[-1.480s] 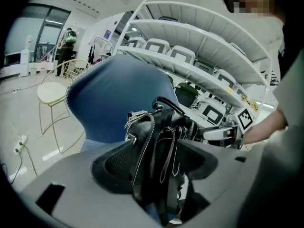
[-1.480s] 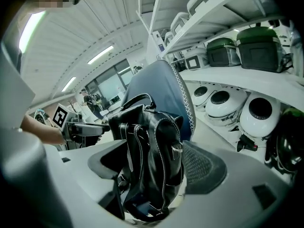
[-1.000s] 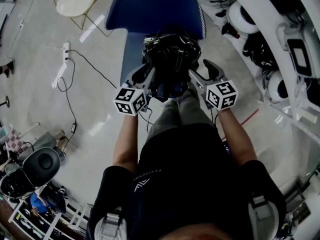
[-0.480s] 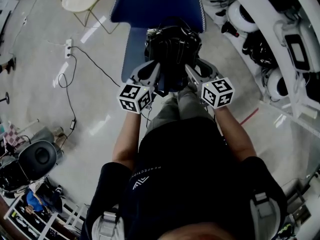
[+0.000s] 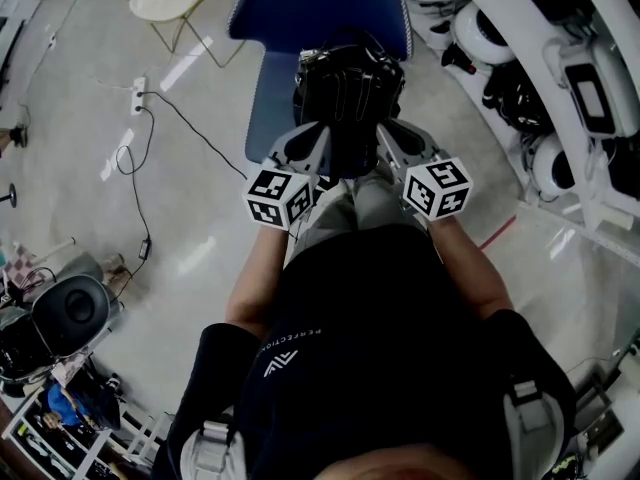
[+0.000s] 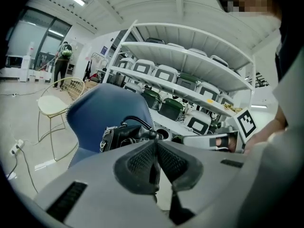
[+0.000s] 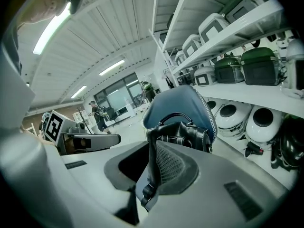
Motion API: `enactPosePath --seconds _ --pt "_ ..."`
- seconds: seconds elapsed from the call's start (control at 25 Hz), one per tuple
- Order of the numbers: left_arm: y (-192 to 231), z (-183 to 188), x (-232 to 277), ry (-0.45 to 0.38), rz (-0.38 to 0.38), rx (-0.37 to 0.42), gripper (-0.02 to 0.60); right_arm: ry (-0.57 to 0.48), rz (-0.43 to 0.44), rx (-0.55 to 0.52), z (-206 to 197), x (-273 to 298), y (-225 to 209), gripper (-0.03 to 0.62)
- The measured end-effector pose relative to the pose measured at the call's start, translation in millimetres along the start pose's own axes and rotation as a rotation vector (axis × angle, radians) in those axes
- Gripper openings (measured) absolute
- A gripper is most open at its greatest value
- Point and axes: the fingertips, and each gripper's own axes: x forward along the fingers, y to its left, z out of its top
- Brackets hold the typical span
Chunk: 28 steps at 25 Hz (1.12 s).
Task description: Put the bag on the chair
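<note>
- Now the bag [image 5: 348, 86] is right over the chair [image 5: 300, 8], ready to be set down.
- Its strap [image 7: 151, 175] is how it gets carried: the left gripper [image 6: 154, 151] has its jaws pinched together on it, and the right gripper [image 7: 153, 148] has jaws closing on it.

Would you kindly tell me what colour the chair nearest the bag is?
The chair is blue, with white stitching along its edge; the left gripper view shows it best.
</note>
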Motion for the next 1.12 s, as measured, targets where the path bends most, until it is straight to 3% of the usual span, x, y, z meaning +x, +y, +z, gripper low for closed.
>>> enactPosePath --seconds 0.6,1.12 --pt "-25.8 -12.3 -24.1 0.02 -0.004 -0.013 0.025 0.059 0.063 -0.033 -12.2 -5.4 29.2 0.049" --pt "-15.6 -29.5 -29.1 0.074 0.02 -0.033 0.025 0.072 0.069 -0.034 -8.8 3.4 30.2 0.046"
